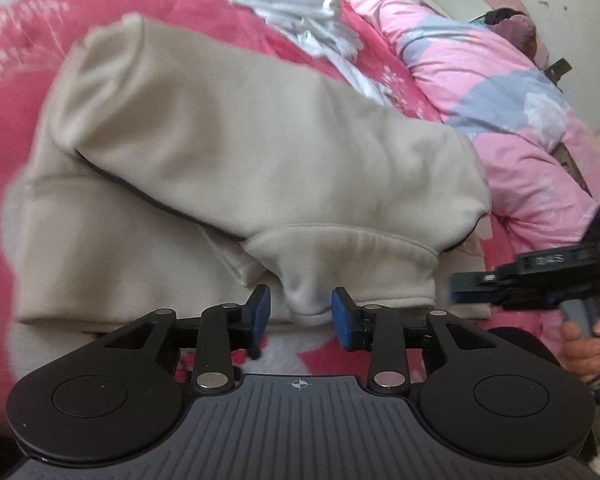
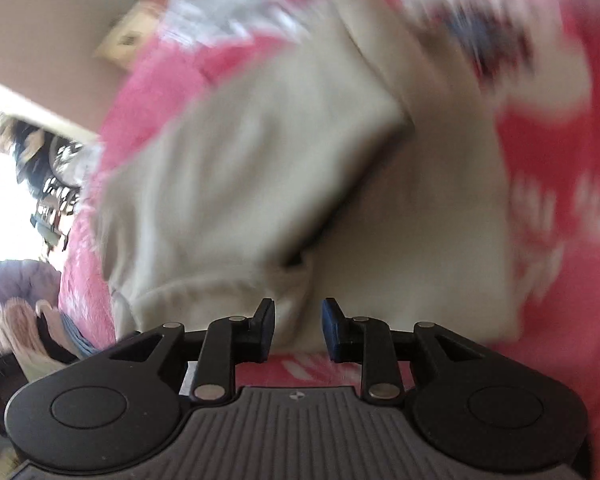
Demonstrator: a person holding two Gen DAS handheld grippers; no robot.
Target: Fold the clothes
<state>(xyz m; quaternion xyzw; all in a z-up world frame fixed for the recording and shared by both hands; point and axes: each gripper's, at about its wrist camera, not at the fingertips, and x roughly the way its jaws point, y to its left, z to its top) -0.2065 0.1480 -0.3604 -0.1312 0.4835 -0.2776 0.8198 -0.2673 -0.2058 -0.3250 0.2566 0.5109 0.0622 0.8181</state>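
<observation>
Left wrist view: a beige hoodie (image 1: pixel 228 168) lies folded over on the red bedspread (image 1: pixel 28 60), its hem at the near edge. The left gripper (image 1: pixel 300 314) hangs released, pads apart, a fold of hem showing between them without pressing. The right gripper (image 1: pixel 476 288) sits off the hoodie's right corner. A pink quilt (image 1: pixel 500 92) bounds the far side.

Right wrist view, blurred: the right gripper (image 2: pixel 298 330) stands parted over the hoodie (image 2: pixel 260 184), holding nothing; bedspread (image 2: pixel 548 128) lies beyond.
</observation>
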